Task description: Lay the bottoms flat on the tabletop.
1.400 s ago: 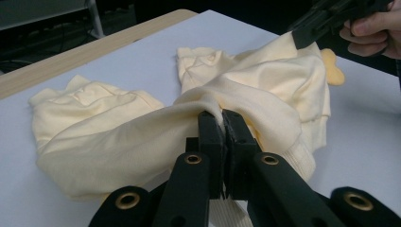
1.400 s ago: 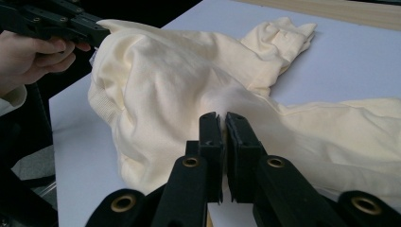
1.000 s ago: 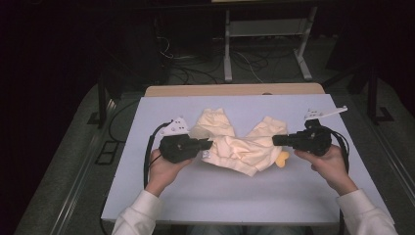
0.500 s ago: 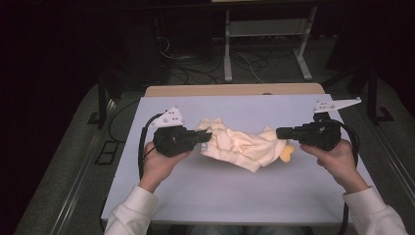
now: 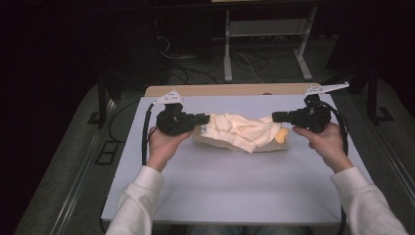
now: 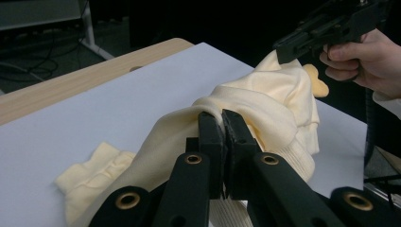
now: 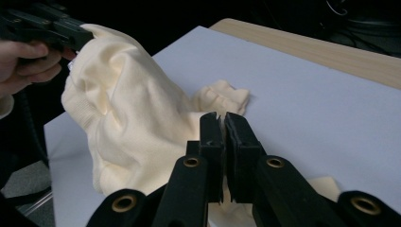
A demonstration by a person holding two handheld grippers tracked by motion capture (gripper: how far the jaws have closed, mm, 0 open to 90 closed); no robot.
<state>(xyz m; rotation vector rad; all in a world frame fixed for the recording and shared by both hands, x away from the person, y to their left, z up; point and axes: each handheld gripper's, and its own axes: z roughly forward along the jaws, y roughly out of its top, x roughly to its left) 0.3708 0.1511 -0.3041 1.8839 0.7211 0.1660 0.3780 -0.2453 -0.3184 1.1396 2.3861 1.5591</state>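
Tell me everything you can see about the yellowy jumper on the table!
The jumper is pale cream, soft knit with ribbed cuffs and hem. It is crumpled, not flat, stretched between the left tool and the right tool, each shut on an end. Its middle sags onto the pale blue table, where a cuff lies loose. A small orange-yellow patch shows near the right end.

Table (image 5: 230, 191): pale lavender-white top, bare wooden strip (image 5: 220, 90) along far edge. Beyond it, dark floor with tangled cables (image 5: 244, 61) and a white metal stand (image 5: 266, 44). A black cable (image 5: 115, 122) loops left of the table.
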